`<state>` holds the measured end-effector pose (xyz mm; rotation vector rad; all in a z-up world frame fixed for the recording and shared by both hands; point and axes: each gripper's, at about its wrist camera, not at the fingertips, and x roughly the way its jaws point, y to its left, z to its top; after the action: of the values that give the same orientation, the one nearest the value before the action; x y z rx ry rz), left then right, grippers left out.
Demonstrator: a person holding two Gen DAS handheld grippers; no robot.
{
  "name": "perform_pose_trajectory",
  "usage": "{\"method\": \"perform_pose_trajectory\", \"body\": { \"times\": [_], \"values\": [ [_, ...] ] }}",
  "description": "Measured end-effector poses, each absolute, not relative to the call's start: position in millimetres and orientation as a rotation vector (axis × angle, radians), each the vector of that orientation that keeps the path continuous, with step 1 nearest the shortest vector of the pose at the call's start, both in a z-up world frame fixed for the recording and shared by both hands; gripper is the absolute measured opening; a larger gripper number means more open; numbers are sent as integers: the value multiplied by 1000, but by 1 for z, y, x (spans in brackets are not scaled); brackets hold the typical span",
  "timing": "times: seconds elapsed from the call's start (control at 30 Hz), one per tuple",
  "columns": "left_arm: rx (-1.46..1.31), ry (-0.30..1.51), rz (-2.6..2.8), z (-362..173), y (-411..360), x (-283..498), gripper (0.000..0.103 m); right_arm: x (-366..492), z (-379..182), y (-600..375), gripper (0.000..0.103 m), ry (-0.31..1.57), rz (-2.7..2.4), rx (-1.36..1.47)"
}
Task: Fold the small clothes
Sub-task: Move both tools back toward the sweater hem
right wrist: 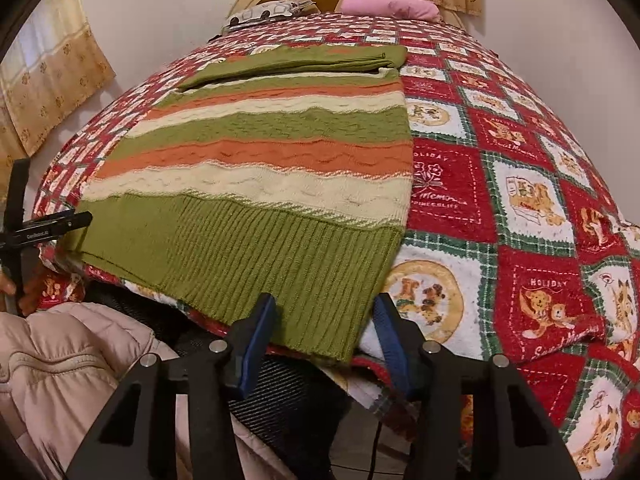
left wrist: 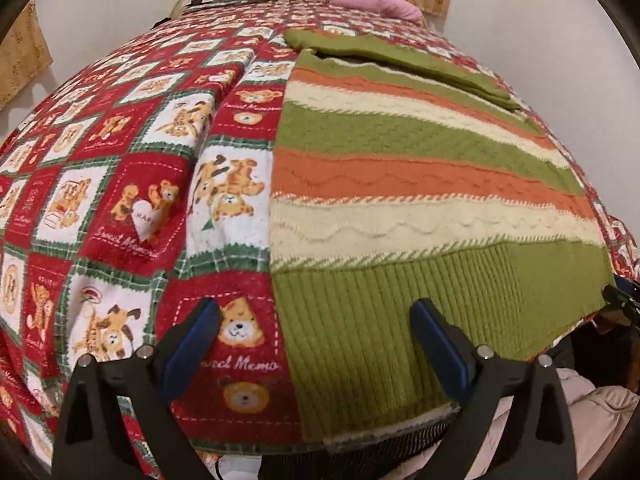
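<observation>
Sweater (left wrist: 420,184): striped green, orange and cream, flat on quilt (left wrist: 120,184), sleeve folded across its top.
Left gripper (left wrist: 316,320): jaws wide apart over sweater's near left hem corner, pads clear.
Right gripper (right wrist: 326,312): jaws apart, straddling sweater's near right hem corner.
Pillow (right wrist: 392,6): pink, beyond sweater.

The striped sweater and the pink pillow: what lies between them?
Only the red teddy-bear quilt lies between the striped sweater and the pink pillow; nothing else rests there. Right wrist view shows it.

Striped sweater (right wrist: 256,168) covering near bed (right wrist: 520,184), open blanket rightward, pillows (right wrist: 390,5) far
</observation>
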<state>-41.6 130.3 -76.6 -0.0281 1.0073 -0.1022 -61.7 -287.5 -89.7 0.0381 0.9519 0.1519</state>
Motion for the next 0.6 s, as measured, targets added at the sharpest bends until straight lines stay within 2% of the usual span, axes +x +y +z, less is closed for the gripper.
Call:
{"method": "perform_pose_trajectory", "body": {
  "times": [0.03, 0.1, 0.13, 0.17, 0.47, 0.6],
  "values": [
    [-24, 1013, -95, -76, 130, -41, 99, -61, -90, -287, 51, 951, 150, 34],
    [-20, 1029, -82, -76, 128, -42, 99, -61, -89, -285, 41, 953, 151, 26],
    [-22, 1037, -80, -76, 128, -41, 98, -61, -89, -284, 31, 953, 149, 25],
    [-23, 1044, -78, -76, 127, -41, 96, -60, -89, -283, 30, 954, 146, 27],
    [1, 1057, -123, -71, 116, -44, 70, -60, -90, -288, 32, 949, 168, 70],
    [0, 1055, -132, -70, 113, -44, 66, -60, -91, -293, 32, 929, 186, 117]
  ]
}}
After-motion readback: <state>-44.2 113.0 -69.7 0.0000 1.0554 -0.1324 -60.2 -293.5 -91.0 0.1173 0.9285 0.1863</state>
